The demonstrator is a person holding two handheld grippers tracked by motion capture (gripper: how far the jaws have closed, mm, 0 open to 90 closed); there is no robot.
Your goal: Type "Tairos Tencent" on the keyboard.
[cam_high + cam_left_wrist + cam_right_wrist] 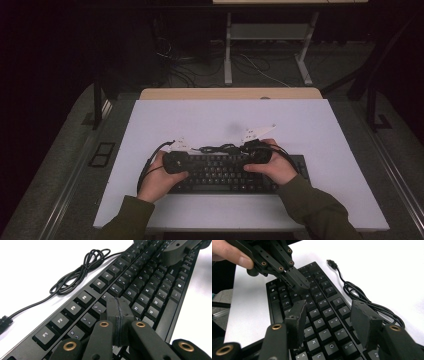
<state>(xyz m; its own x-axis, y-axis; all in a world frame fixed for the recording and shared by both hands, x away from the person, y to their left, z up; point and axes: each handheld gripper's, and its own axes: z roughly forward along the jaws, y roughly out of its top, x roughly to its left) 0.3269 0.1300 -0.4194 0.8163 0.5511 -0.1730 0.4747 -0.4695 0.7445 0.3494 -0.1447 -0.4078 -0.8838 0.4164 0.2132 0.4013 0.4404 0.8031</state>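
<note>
- Both grippers hang over the keyboard [220,172]: the left gripper [119,305] has its jaws pressed flat together with nothing between them, tip just above the number and letter rows; the right gripper [327,315] stands partly open, empty, jaws straddling the letter keys beneath.
- White counter [200,117] stretches beyond both grippers.
- Black keyboard lies directly under the jaws, across the counter's near half.
- Its coiled cable [75,273] rests on the counter beyond the function-key row, left of the left gripper.
</note>
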